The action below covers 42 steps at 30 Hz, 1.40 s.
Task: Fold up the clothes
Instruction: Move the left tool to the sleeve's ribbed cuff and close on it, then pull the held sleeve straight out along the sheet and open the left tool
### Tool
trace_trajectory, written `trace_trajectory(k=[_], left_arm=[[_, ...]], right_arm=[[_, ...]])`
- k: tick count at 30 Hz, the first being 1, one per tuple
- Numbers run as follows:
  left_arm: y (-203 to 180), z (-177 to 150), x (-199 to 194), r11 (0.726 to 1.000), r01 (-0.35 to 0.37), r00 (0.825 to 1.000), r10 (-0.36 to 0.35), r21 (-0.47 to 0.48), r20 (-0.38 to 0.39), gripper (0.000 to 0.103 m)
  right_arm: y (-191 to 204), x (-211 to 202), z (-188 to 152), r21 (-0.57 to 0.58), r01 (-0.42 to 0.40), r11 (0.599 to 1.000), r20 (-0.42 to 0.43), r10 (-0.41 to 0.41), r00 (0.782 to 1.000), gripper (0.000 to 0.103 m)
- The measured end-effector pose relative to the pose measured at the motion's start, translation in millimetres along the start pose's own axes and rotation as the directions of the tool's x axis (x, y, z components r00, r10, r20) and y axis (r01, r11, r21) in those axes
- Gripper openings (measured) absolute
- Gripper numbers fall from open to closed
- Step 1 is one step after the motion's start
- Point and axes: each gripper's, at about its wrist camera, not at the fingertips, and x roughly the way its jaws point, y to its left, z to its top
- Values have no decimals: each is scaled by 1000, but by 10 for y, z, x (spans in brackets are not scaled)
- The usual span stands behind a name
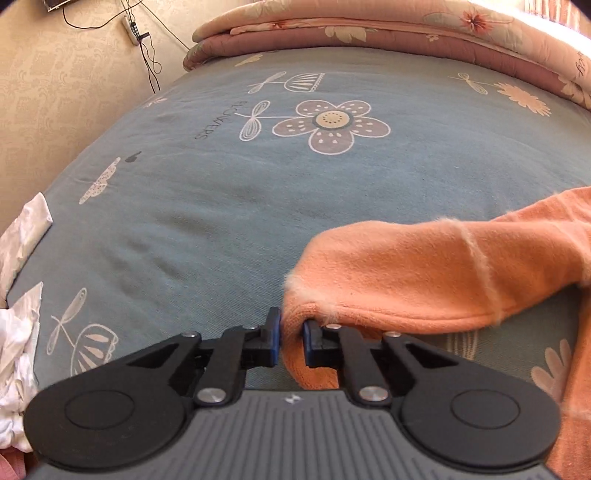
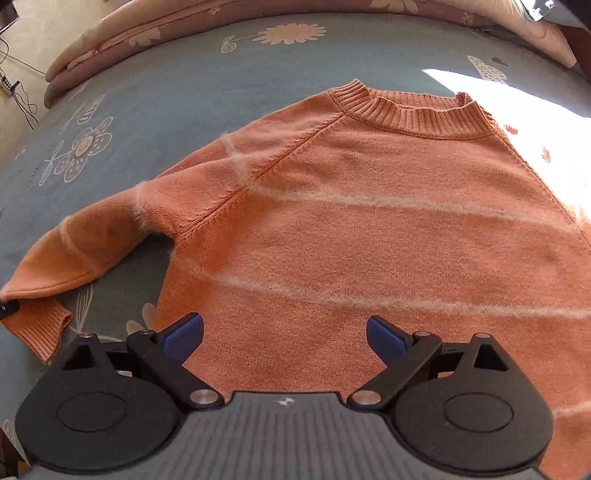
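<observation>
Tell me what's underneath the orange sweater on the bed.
The orange sweater lies flat on the blue flowered bedsheet, which shows all around it. Whatever sits under its body is covered. The left gripper pinches its sleeve.

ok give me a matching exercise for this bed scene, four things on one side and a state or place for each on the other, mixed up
Things:
1. left gripper
2. right gripper
3. orange sweater
4. folded quilt

States or places:
A. jaws spread wide, nothing between them
B. stacked at the far edge of the bed
C. shut on the sweater's sleeve cuff
D. spread front-up on the blue sheet

Pairs: 1-C, 2-A, 3-D, 4-B
</observation>
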Motion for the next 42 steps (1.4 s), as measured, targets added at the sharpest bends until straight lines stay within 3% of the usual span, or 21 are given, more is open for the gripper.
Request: trace_trajectory(k=[7,11,15,19,22,24,28,33,35,38,40,42], left_arm=[[11,37,11,993,-28,1000,27,114,13,10],[-177,-108,-73,969,-27,999,16,245,46,10],[-434,-262,-173,919,20,995,-55,395,79,10],[-669,-342,-196,866,93,988,-142,492,64,13],[-867,-391,-206,812,140,977,-207,566,56,15],[-957,-408,-252,778,198,963,-268,597,30,26],[-1027,-438,-394,727,353,917,-393,589,-66,28],[-782,-261,-502,787,436,890,-450,438,-77,28],[-600,-99,-481,832,412,899,-437,372,-20,30],[-340,150,-347,890,355,921,-385,285,56,43],[-219,296,-203,905,351,925,-375,240,64,45],[-150,400,-32,895,396,910,-412,204,42,50]], right_arm=[[-76,20,-37,13,5,1000,-14,-5,1000,97],[-94,39,-29,12,2,1000,-23,-2,1000,97],[-88,63,-27,6,1,1000,-30,-1,1000,97],[-70,95,-36,-1,-3,1000,-42,3,999,97],[-45,123,-44,-10,-5,1000,-55,5,999,97],[-28,141,-51,-16,-8,1000,-64,6,998,97],[-1,172,-76,-22,-10,1000,-80,8,997,97],[-5,212,-124,-14,-11,1000,-105,10,994,97],[-9,232,-154,-15,-9,1000,-113,7,994,97],[-28,254,-197,-14,-2,1000,-120,1,993,97],[-29,256,-213,-16,0,1000,-118,-2,993,97],[-23,255,-223,-20,2,1000,-116,-4,993,97]])
